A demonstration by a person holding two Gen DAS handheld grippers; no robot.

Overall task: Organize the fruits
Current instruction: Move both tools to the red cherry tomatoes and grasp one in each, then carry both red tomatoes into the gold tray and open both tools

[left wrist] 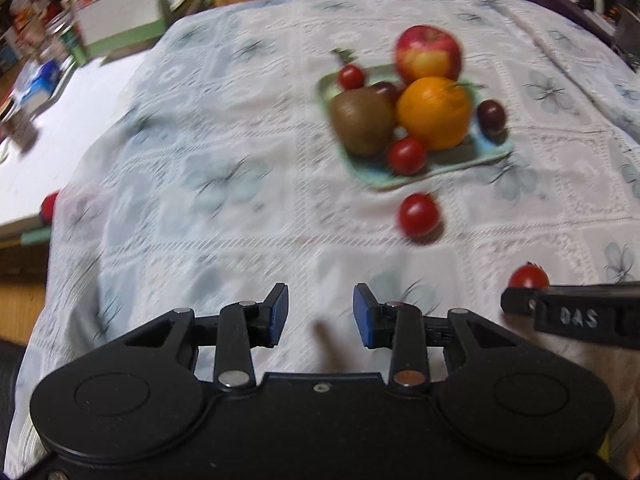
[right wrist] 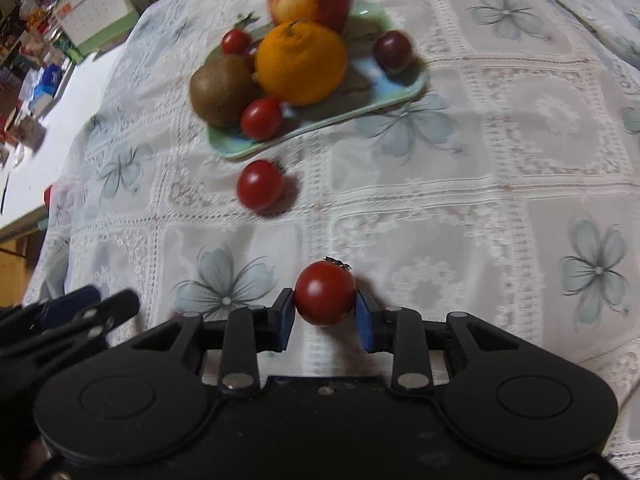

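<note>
A pale green tray (left wrist: pixel 416 178) (right wrist: pixel 372 104) on the flowered cloth holds an apple (left wrist: pixel 428 54), an orange (left wrist: pixel 434 112), a kiwi (left wrist: pixel 362 120), cherry tomatoes and dark grapes. One loose cherry tomato (left wrist: pixel 418 214) (right wrist: pixel 260 184) lies on the cloth just in front of the tray. My right gripper (right wrist: pixel 325 306) is shut on another cherry tomato (right wrist: pixel 325 298) (left wrist: pixel 528 276), its blue pads pressing both sides, low over the cloth. My left gripper (left wrist: pixel 320 316) is open with nothing between its pads, hovering over bare cloth to the left of the right one.
A lace tablecloth (left wrist: pixel 224 168) covers the surface and drops away at its left edge. A small red thing (left wrist: pixel 49 206) sits at that edge. Beyond it stands a white table with a calendar box (left wrist: pixel 120 4) and clutter.
</note>
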